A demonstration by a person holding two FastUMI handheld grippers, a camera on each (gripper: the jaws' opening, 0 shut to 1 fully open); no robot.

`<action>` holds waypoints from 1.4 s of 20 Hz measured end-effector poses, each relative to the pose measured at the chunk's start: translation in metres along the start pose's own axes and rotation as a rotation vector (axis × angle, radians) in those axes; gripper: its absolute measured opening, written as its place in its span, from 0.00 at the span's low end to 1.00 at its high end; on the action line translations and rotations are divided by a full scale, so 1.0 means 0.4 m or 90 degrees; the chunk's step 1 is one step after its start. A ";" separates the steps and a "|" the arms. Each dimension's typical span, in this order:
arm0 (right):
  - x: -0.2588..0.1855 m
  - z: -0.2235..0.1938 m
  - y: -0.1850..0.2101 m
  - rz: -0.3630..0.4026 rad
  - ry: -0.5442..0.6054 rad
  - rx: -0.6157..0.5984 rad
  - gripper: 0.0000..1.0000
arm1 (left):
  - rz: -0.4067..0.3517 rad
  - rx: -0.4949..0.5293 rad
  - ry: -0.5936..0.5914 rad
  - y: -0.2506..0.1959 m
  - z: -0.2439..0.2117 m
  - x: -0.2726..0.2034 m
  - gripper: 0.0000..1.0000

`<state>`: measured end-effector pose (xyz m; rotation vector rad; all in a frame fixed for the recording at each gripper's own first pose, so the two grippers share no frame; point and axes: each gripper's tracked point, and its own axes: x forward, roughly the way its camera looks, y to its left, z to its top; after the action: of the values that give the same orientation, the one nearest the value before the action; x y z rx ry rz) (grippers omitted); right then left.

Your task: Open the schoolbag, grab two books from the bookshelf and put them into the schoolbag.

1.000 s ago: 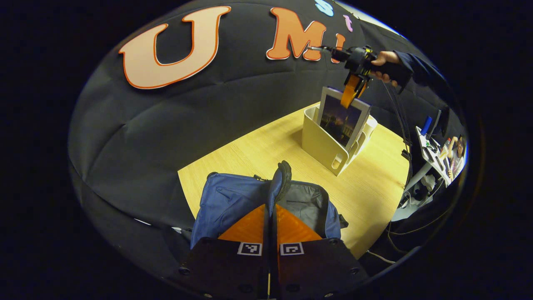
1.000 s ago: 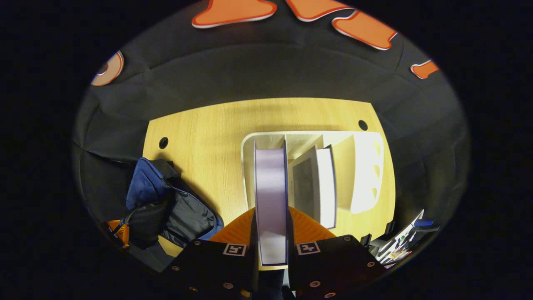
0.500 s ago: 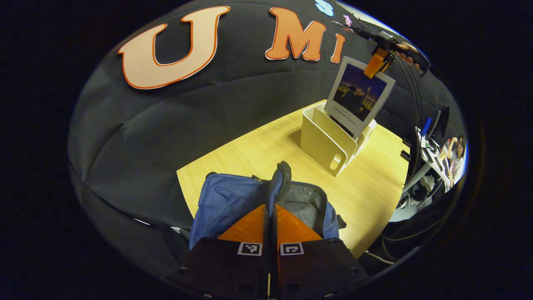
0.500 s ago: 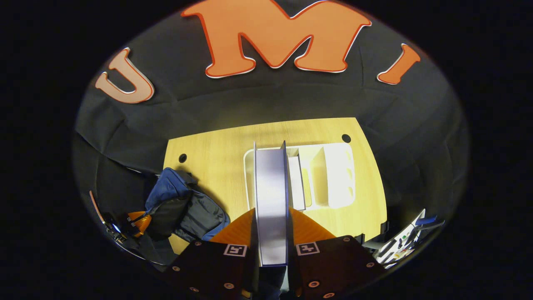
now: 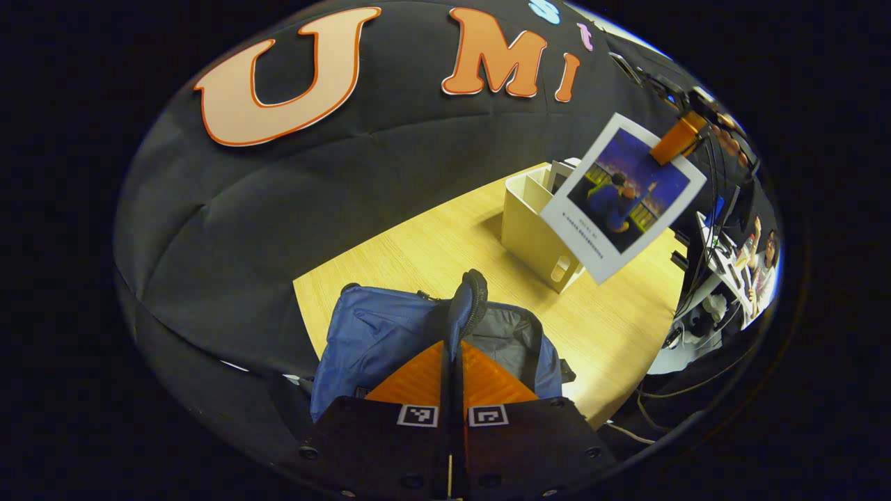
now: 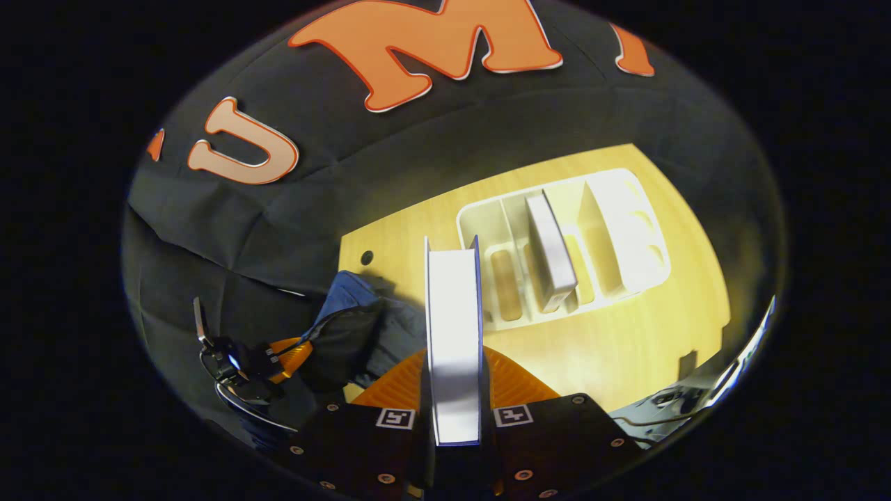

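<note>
We see the left gripper (image 5: 451,348) w/ both fingers pressed on the schoolbag (image 5: 390,334) flap edge, holding 1 blue bag open at the table's (image 5: 431,243) near edge. Beyond the bag, the right gripper (image 6: 452,362) pinches 1 book (image 5: 621,196) by its top, hanging tilted in the air above & in front of the bookshelf (image 6: 612,229). Farther back, 1 more book (image 6: 550,254) stands in the shelf's middle slot; other slots look empty, tho shadows make that approx.
</note>
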<state>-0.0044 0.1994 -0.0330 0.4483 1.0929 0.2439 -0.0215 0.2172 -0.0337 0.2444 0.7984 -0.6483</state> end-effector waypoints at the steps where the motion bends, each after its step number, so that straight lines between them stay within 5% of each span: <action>1: 0.011 -0.022 0.005 0.026 0.002 0.015 0.26 | 0.000 -0.005 0.003 -0.002 0.000 0.005 0.02; 9: 0.166 -0.211 0.061 0.198 0.004 0.159 0.25 | 0.006 -0.032 0.014 0.008 0.016 0.006 0.02; 15: 0.352 -0.347 0.122 0.248 0.021 0.226 0.25 | 0.014 -0.022 0.030 0.036 0.056 -0.019 0.02; 28: 0.626 -0.370 0.329 0.311 -0.001 0.248 0.24 | -0.002 0.022 0.047 -0.002 0.093 -0.044 0.01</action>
<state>-0.0214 0.4514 -0.2284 1.0669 1.0178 0.4605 -0.0094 0.2082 0.0046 0.2992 0.8589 -0.6594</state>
